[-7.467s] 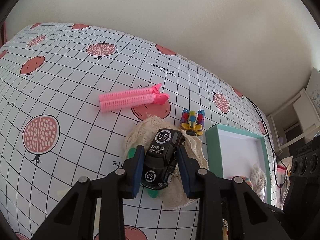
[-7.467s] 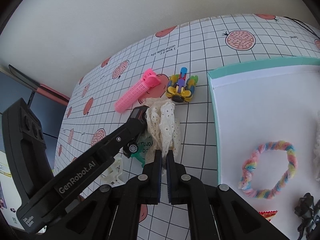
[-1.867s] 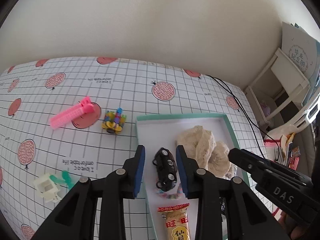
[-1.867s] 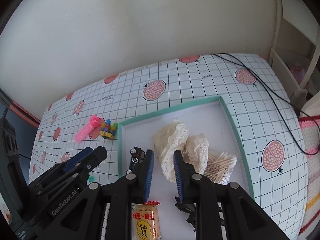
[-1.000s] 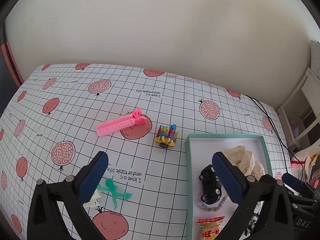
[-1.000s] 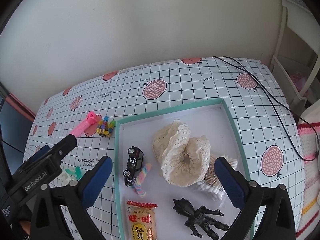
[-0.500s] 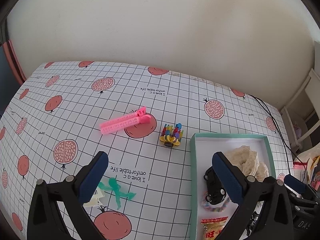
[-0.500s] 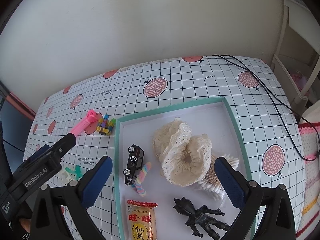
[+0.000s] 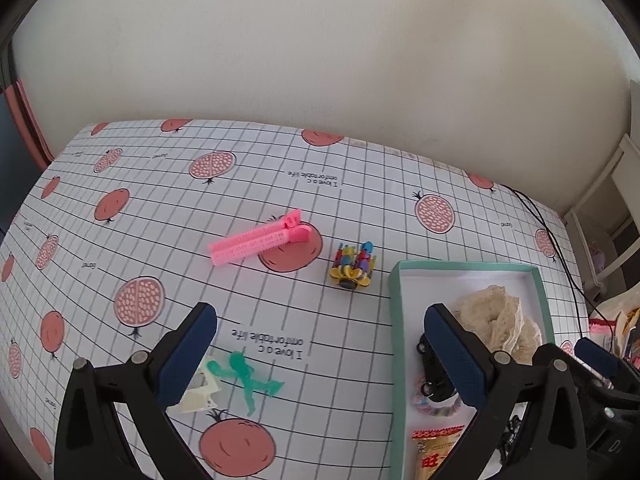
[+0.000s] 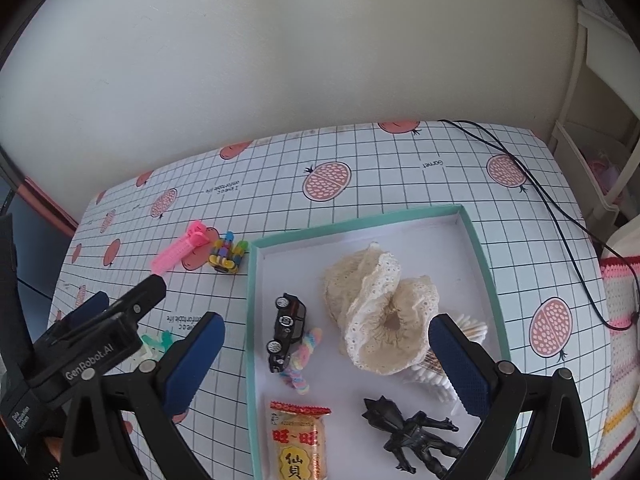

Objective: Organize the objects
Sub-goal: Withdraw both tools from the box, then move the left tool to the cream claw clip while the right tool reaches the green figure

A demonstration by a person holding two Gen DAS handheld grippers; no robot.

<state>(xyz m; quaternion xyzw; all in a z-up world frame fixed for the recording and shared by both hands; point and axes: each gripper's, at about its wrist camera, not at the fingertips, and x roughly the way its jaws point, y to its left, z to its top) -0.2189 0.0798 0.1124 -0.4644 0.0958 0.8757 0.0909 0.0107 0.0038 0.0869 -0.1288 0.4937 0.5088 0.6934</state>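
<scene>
While both pairs of fingers stand wide and empty, our left gripper (image 9: 320,344) hangs over the worktop (image 9: 360,208) and our right gripper (image 10: 326,354) over the teal tray (image 10: 486,264). Outside it lie the pink clip (image 9: 260,242), block toy (image 9: 353,266) and green figure (image 9: 250,378). We judge the thin figure could slip from the left fingers.

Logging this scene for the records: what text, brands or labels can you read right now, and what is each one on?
"GenRobot.AI": side of the left gripper.
"Data Acquisition System": same gripper's body, small.
"I love a comfortable life": tablecloth, printed upside down.
"Garnet": tablecloth, beside the pomegranates.
"旺旺" and "仙贝": snack packet in the tray.
Small print on the packet: too small to read.
Markings on the toy car: unreadable.
</scene>
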